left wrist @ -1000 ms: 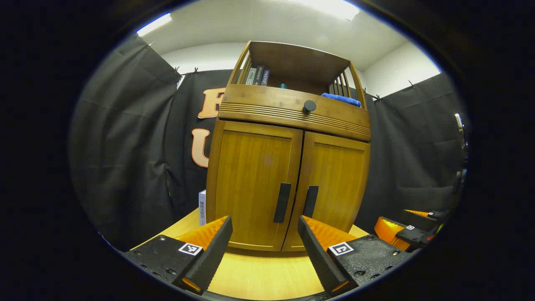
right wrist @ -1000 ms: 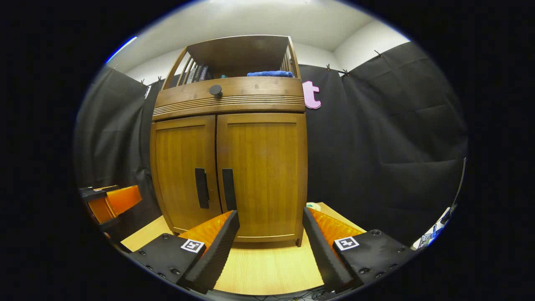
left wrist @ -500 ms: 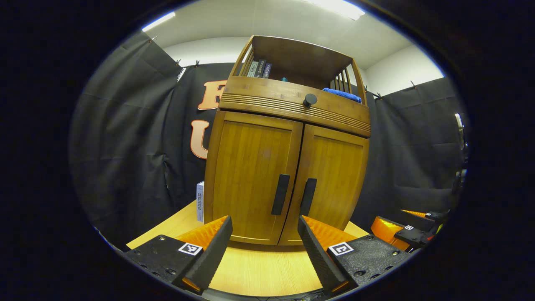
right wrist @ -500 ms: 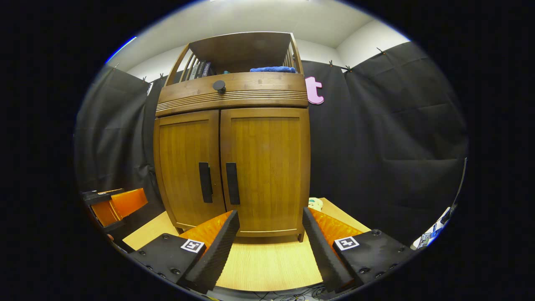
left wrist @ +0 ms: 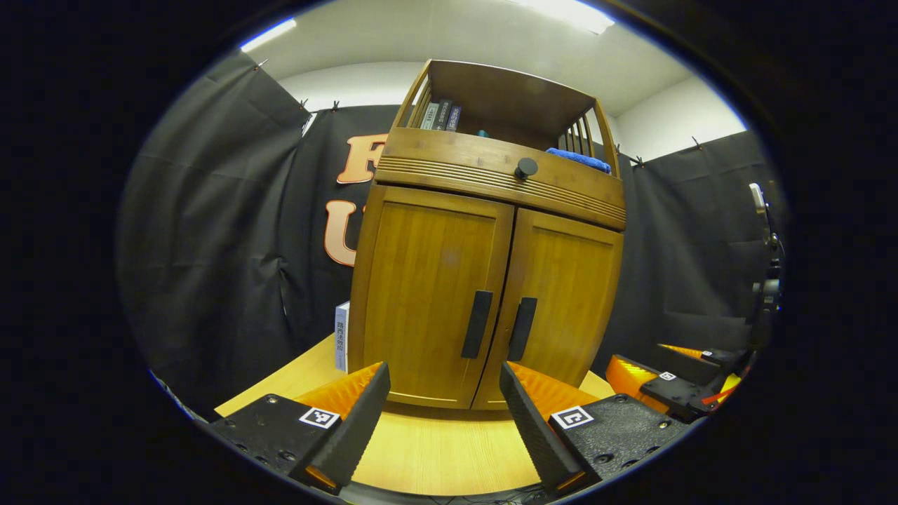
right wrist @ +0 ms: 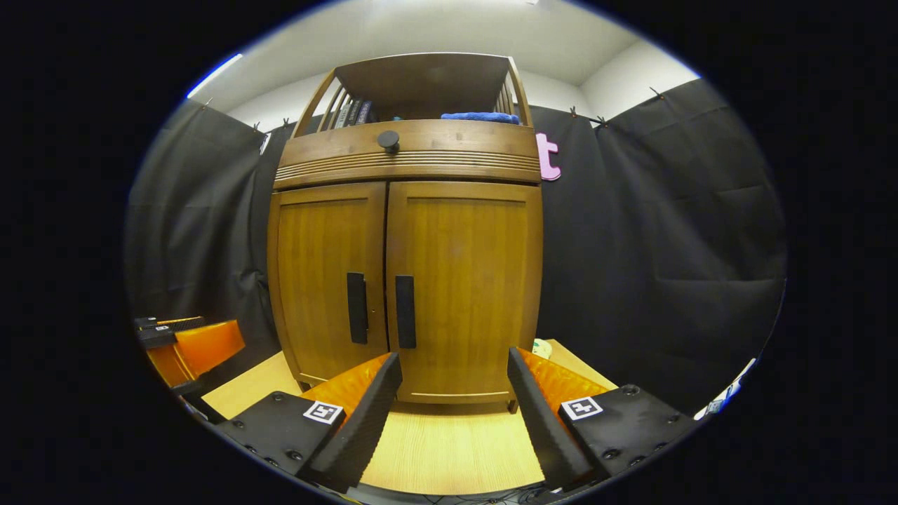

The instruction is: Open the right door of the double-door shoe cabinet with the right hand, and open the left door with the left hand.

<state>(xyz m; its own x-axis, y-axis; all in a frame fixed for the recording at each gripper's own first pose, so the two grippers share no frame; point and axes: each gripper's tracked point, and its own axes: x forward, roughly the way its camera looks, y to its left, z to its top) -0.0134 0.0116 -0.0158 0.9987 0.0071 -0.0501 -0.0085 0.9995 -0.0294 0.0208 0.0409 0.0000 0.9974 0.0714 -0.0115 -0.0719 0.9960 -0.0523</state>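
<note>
Shoe cabinet [right wrist: 407, 280] stands on the counter [right wrist: 449, 449], both doors closed. Right gripper [right wrist: 454, 407] and left gripper [left wrist: 445, 414] are released, empty, short of it. Centre the right gripper on the right door handle [right wrist: 405, 311] before closing.

Bare table [right wrist: 449, 449] lies between the open right claw [right wrist: 454, 375] and the shut cabinet doors [right wrist: 463, 280].

You face the wooden double-door shoe cabinet [right wrist: 407, 273] standing on the light wooden table [right wrist: 449, 449], its 2 doors meeting at 2 vertical handles; books [left wrist: 440, 116] and a folded blue cloth [right wrist: 480, 117] lie on its top shelf.
</note>
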